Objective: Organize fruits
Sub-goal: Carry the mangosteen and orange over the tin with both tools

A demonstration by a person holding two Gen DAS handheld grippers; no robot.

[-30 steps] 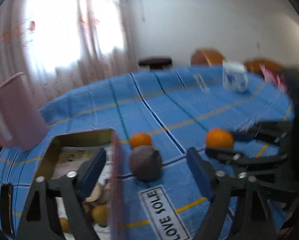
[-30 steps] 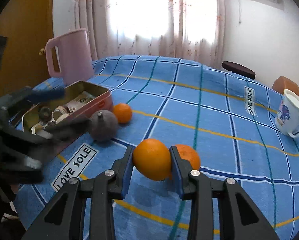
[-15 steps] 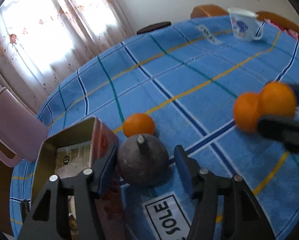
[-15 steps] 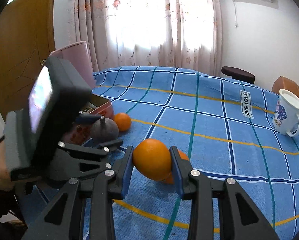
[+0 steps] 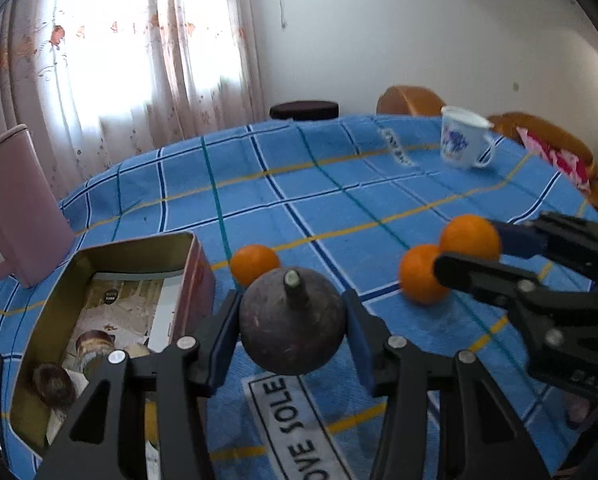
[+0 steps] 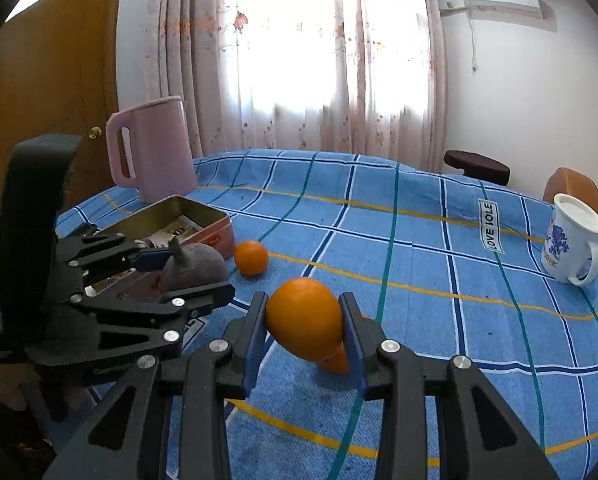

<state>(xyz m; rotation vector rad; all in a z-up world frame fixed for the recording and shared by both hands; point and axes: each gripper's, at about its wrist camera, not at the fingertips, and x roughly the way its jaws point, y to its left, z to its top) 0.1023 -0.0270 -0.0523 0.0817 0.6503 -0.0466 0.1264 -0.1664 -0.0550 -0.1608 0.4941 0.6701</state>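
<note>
Step in hand: pick-up of 2 fruits. The dark stemmed fruit point(image 5: 293, 322), beside the open tin point(image 5: 111, 280), is bracketed by the closing left gripper point(image 5: 293, 340); 1 orange point(image 6: 303, 325) is pinched by the right gripper point(image 6: 303, 330). Next move, as judged: a firm squeeze, then transfer toward the tin.

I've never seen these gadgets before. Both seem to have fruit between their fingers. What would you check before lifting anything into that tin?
1. Right hand-held gripper clamped on the orange: ok.
2. Left hand-held gripper around the dark round fruit, jaws closing: ok; firm grip: cannot tell.
3. Dark round fruit's stem pointing up, clear of the pads: ok.
4. Second orange touching the held one, may roll: not ok.
5. Tin open: ok; partly filled already, room for fruit: cannot tell.
6. Small orange clear of both grippers: ok.
</note>
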